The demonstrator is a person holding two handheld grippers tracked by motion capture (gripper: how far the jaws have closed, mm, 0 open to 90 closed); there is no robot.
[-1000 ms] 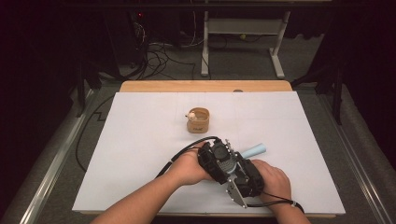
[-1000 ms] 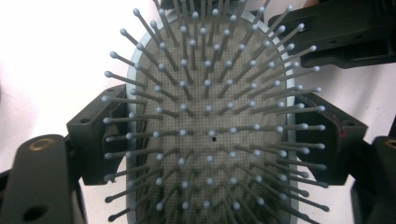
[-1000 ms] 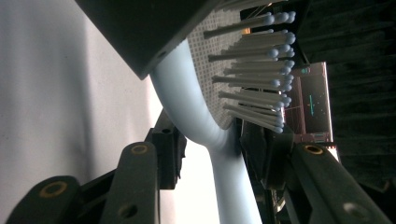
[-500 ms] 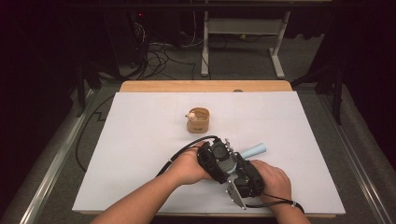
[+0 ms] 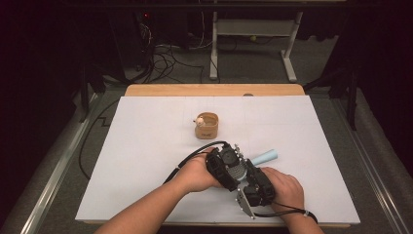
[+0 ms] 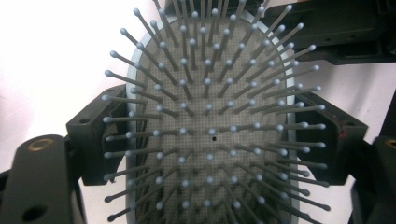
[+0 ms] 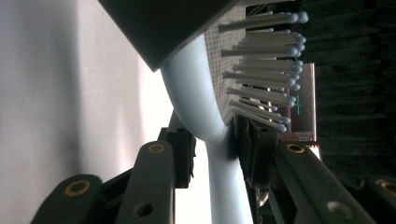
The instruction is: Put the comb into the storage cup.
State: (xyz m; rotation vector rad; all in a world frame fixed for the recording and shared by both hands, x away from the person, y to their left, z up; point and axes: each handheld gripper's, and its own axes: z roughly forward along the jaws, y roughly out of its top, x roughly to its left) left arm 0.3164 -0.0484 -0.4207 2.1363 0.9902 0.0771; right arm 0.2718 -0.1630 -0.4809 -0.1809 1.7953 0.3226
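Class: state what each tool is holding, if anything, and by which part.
Both hold one pale blue hairbrush. The left tool clamps the bristled head by its two side edges; the right tool clamps the neck where head meets handle.

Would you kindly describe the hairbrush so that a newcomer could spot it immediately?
Start at the white table and go to its near edge, where two hands meet. The hairbrush is held between the left gripper and the right gripper. Its pale blue handle pokes out toward the right, and its oval pad bristles with ball-tipped pins, unlike the small wooden cup farther back.
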